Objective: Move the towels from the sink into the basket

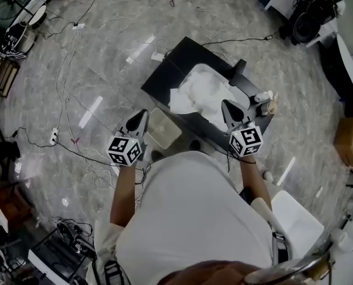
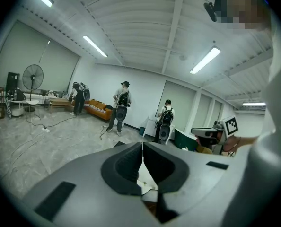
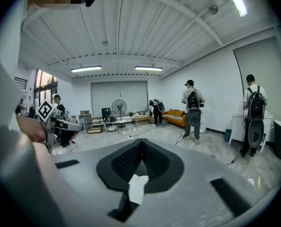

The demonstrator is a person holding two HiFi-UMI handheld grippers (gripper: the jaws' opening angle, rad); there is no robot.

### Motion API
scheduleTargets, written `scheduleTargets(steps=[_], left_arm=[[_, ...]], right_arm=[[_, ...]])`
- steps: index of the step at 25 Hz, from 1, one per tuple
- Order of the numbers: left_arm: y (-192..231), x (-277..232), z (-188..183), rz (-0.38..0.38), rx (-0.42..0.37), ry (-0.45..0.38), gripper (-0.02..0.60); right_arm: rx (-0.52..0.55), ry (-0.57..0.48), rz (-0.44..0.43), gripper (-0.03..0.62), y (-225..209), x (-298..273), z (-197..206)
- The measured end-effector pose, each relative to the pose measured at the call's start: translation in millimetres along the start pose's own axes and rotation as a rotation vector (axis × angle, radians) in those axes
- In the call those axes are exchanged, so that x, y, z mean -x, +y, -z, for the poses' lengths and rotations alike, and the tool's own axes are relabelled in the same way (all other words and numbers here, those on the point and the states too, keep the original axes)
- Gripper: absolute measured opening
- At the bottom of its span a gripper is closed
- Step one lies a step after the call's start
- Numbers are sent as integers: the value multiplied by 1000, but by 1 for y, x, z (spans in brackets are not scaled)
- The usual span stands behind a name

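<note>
White towels [image 1: 203, 92] lie between and just ahead of both closed, empty jaws

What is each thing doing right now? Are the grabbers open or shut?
Left gripper: fingers shut, holding nothing.
Right gripper: fingers shut, holding nothing.
Towels: piled in the sink, not moved yet.
Sink: holds the towels.
Basket: on the floor beside the sink, looks empty.

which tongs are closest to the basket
The left tongs: their tips sit right beside the basket, while the right tongs are across by the towels.
</note>
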State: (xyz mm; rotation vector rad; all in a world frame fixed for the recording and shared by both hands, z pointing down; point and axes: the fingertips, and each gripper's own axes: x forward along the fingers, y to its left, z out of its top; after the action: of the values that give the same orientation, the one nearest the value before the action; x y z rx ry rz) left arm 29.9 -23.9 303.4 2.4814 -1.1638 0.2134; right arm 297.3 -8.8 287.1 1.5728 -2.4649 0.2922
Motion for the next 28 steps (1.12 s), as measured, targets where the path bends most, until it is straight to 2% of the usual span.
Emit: scheduleTargets(steps=[6,10,13,22,28], left_arm=[[-1,-17,16,1,15,41,12],[-9,-33,38,7,39,95,12],[-5,-57,44,12,28,115,12],[-22,-98,92,-4,58,197,12],[-23,-121,125,-26,99,232,12]], right_arm=[[1,69,9,-3,-22,-15,24],[8,154,-11,6,-38,-26,55],[13,196,-34,28,-53,-51,78],[51,408,-182,205,-64,-99,182],[92,535,-236,350,-67,-139,256]])
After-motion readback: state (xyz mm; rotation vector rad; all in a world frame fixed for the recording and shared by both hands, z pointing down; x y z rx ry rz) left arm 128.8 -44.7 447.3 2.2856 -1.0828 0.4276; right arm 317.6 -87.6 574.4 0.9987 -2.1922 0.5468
